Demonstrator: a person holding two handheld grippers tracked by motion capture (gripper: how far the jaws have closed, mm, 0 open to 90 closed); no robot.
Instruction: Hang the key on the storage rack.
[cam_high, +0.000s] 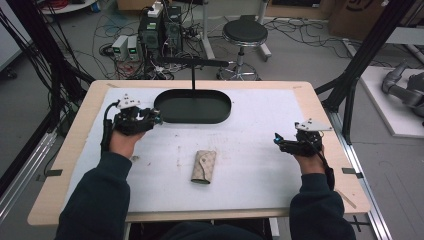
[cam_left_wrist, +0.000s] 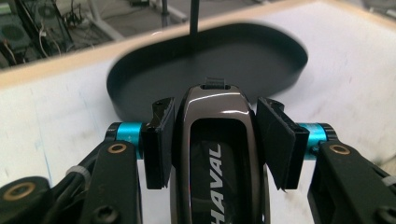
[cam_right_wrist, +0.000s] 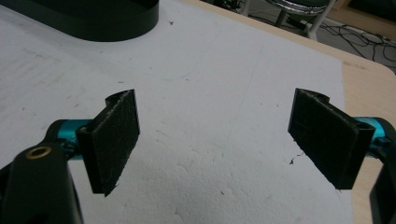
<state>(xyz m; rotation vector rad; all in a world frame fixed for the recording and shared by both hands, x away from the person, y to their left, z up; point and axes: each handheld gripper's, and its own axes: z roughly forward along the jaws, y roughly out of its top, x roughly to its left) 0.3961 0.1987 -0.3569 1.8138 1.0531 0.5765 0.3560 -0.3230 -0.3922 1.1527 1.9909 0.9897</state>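
Note:
My left gripper (cam_high: 158, 120) hovers over the left side of the table, shut on a glossy dark key fob (cam_left_wrist: 215, 140) marked HAVAL. The fob points toward the black oval tray (cam_high: 192, 107), which lies just ahead of the jaws (cam_left_wrist: 243, 60). A beige patterned pouch (cam_high: 203, 166) lies flat at the middle of the white mat, apart from both grippers. Over the right side of the mat my right gripper (cam_high: 277, 140) is open. Its pads (cam_right_wrist: 114, 140) stand wide apart with bare mat between them.
A thin black post with a crossbar (cam_high: 193, 75) rises from the tray's far side. The white mat (cam_high: 260, 165) covers a wooden tabletop (cam_high: 75, 155). A corner of the tray (cam_right_wrist: 93, 18) shows far ahead of the right gripper. A stool (cam_high: 244, 34) and cables sit beyond the table.

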